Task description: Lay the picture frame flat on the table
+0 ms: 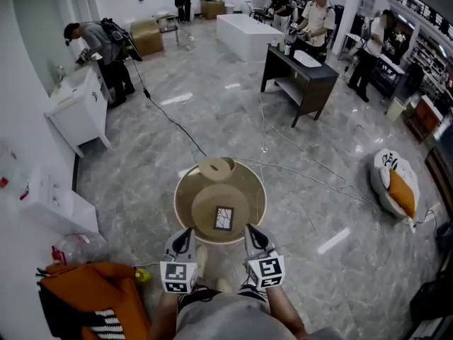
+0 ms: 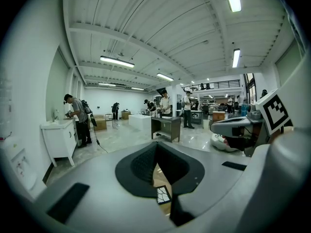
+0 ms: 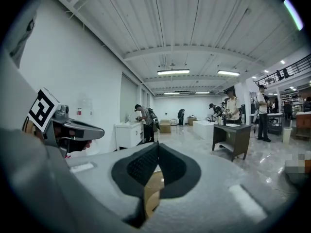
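The small black-edged picture frame [image 1: 224, 218] with a white cracked-pattern picture sits on the tan top of the round table [image 1: 185, 190], near its front. Its face shows to the head view; whether it leans or lies flat I cannot tell. A sliver of the frame [image 2: 164, 194] shows below the left jaws. My left gripper [image 1: 186, 236] and right gripper [image 1: 252, 232] hover at the table's near edge, either side of the frame and clear of it. Both are shut with nothing held, the left gripper [image 2: 156, 147] and right gripper [image 3: 156, 148] pads meeting at the tips.
A round wooden piece [image 1: 216, 168] rests at the table's far rim. An orange bag [image 1: 85, 292] lies on the floor to my left, a white box [image 1: 53, 207] beyond it. Cables [image 1: 170, 119] cross the marble floor. A dark desk [image 1: 301, 76], white cabinet [image 1: 78, 112] and several people stand farther off.
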Tool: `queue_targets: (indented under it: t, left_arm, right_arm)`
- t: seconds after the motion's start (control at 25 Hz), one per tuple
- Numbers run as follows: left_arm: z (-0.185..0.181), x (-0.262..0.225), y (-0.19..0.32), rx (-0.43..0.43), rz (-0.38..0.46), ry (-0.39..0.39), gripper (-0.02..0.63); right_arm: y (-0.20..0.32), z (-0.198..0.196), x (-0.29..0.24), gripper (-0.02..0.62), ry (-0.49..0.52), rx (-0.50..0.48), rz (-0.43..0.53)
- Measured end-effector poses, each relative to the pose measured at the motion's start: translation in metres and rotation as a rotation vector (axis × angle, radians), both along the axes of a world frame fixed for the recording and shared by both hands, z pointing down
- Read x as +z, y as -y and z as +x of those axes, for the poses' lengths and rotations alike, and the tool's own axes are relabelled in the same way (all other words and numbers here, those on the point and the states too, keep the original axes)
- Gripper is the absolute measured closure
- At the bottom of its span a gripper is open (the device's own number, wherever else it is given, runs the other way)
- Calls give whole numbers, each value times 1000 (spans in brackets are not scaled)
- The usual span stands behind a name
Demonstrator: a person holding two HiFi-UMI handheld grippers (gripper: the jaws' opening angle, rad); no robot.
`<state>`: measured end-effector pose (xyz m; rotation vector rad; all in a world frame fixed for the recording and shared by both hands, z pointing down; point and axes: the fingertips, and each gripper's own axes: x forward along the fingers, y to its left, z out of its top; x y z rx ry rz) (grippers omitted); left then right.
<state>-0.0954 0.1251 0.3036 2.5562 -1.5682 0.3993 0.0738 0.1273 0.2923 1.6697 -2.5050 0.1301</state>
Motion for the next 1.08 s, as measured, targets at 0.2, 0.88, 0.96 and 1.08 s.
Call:
queue_targets:
  t: [0.2, 0.88, 0.96, 1.08]
  left_arm:
    - [-3, 0, -6, 2, 13, 1, 589]
    - [3, -4, -6, 30, 21, 10, 589]
    - [5, -6, -5, 35, 22, 11, 589]
    - [6, -9, -3, 41, 25, 10, 589]
  right_arm:
    - [-3, -7, -1, 597, -1, -15, 13]
    - [-3, -5, -2, 597, 11, -2, 8]
    - [-2, -4, -4, 597, 11, -1, 9]
    - [0, -5, -6, 597, 8, -1, 12]
